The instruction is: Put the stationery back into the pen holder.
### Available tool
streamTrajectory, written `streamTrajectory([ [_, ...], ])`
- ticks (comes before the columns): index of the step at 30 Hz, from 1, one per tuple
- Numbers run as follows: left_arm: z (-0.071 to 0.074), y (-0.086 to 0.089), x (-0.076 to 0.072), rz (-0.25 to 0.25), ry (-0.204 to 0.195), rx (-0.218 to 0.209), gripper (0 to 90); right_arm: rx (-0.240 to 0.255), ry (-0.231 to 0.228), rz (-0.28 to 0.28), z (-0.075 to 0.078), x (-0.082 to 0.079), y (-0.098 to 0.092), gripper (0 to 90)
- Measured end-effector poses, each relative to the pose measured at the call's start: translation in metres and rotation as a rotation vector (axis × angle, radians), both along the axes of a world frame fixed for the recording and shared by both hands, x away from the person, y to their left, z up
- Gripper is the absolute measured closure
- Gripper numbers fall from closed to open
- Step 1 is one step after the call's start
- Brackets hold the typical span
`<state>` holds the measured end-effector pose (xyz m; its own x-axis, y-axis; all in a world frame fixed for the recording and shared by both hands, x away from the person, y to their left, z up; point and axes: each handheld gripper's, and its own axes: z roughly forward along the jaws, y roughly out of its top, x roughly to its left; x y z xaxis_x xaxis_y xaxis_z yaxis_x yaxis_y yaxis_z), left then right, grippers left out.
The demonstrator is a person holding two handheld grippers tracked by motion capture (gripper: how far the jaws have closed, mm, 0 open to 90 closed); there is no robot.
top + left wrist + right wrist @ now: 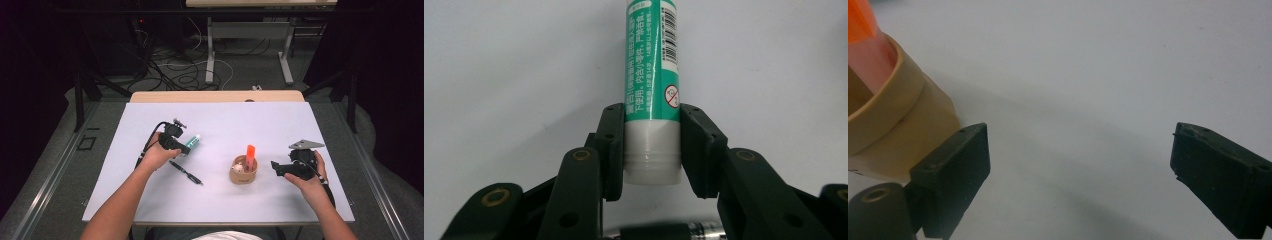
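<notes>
The green-and-white glue stick [652, 95] lies on the white table [225, 125], its white end clamped between the two pads of the left gripper [652, 150], which presses on it from both sides. In the high view the glue stick [192, 143] juts out past the left gripper [181, 145] toward the middle of the table. Just behind that gripper, on the person's side, a black pen [186, 172] lies flat on the table. Farther off toward the other hand stands a round tan cup [243, 172] with an orange marker [250, 152] upright in it. The right gripper [1078, 175] rests beside the cup [893, 135], jaws spread wide with nothing between them; its left pad sits close against the cup's wall, though touching or not I cannot tell.
</notes>
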<state>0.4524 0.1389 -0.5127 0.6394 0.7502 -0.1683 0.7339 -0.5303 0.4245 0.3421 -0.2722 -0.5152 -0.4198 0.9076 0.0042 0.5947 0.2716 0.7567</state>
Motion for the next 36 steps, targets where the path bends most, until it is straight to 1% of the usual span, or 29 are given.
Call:
streamTrajectory([
  [1,0.002,0.000,-0.002,0.004,0.004,-0.014,65.4,-0.004,-0.004,0.002,0.001,-0.001,0.001,9.4],
  [2,0.004,0.001,-0.003,-0.005,0.007,-0.014,65.4,-0.006,-0.011,0.007,0.002,-0.001,0.002,9.4],
  [3,0.005,0.000,-0.005,-0.002,0.011,-0.026,65.4,-0.009,-0.014,0.008,0.003,-0.002,0.002,9.4],
  [4,0.007,0.001,-0.006,-0.010,0.015,-0.025,65.4,-0.008,-0.015,0.014,0.004,-0.002,0.003,9.4],
  [5,0.008,0.001,-0.009,0.001,0.021,-0.041,65.4,-0.011,-0.023,0.020,0.005,-0.002,0.004,9.4],
  [6,0.010,0.001,-0.010,-0.006,0.021,-0.040,65.4,-0.013,-0.025,0.019,0.006,-0.003,0.005,9.4],
  [7,0.012,0.002,-0.012,0.004,0.030,-0.052,65.4,-0.013,-0.032,0.025,0.007,-0.004,0.006,9.5],
  [10,0.016,0.003,-0.018,0.011,0.041,-0.077,65.4,-0.017,-0.047,0.045,0.010,-0.006,0.009,13.5],
  [12,0.019,0.004,-0.022,0.015,0.054,-0.095,65.4,-0.031,-0.063,0.059,0.011,-0.007,0.011,14.5],
  [14,0.022,0.004,-0.027,0.013,0.055,-0.106,65.4,-0.041,-0.074,0.082,0.012,-0.008,0.013,15.0],
  [15,0.023,0.004,-0.029,0.012,0.058,-0.114,65.4,-0.041,-0.072,0.082,0.012,-0.009,0.014,15.1],
  [19,0.029,0.005,-0.038,-0.012,0.055,-0.126,65.4,-0.046,-0.086,0.102,0.014,-0.012,0.017,15.2],
  [20,0.030,0.005,-0.041,-0.014,0.059,-0.135,65.4,-0.045,-0.088,0.104,0.014,-0.013,0.018,15.2],
  [21,0.031,0.005,-0.044,-0.017,0.057,-0.139,65.4,-0.054,-0.097,0.112,0.015,-0.013,0.018,15.2],
  [23,0.034,0.005,-0.049,-0.024,0.060,-0.141,65.4,-0.054,-0.098,0.116,0.016,-0.014,0.020,15.2],
  [24,0.035,0.005,-0.051,-0.028,0.062,-0.145,65.4,-0.057,-0.091,0.119,0.017,-0.014,0.020,15.3],
  [27,0.039,0.006,-0.058,-0.038,0.065,-0.161,65.4,-0.068,-0.105,0.138,0.018,-0.015,0.023,15.5],
  [28,0.039,0.006,-0.061,-0.034,0.072,-0.169,65.4,-0.074,-0.102,0.140,0.019,-0.016,0.024,15.5],
  [29,0.040,0.006,-0.063,-0.040,0.072,-0.168,65.4,-0.074,-0.103,0.143,0.020,-0.017,0.024,15.7],
  [31,0.040,0.006,-0.067,-0.050,0.078,-0.173,65.4,-0.085,-0.117,0.149,0.021,-0.018,0.026,17.2],
  [32,0.040,0.006,-0.069,-0.048,0.082,-0.177,65.4,-0.086,-0.111,0.163,0.022,-0.018,0.027,18.0],
  [33,0.040,0.007,-0.071,-0.054,0.081,-0.174,65.4,-0.083,-0.118,0.166,0.023,-0.019,0.028,18.8],
  [36,0.041,0.007,-0.076,-0.056,0.085,-0.185,65.4,-0.094,-0.121,0.191,0.026,-0.021,0.031,20.1],
])
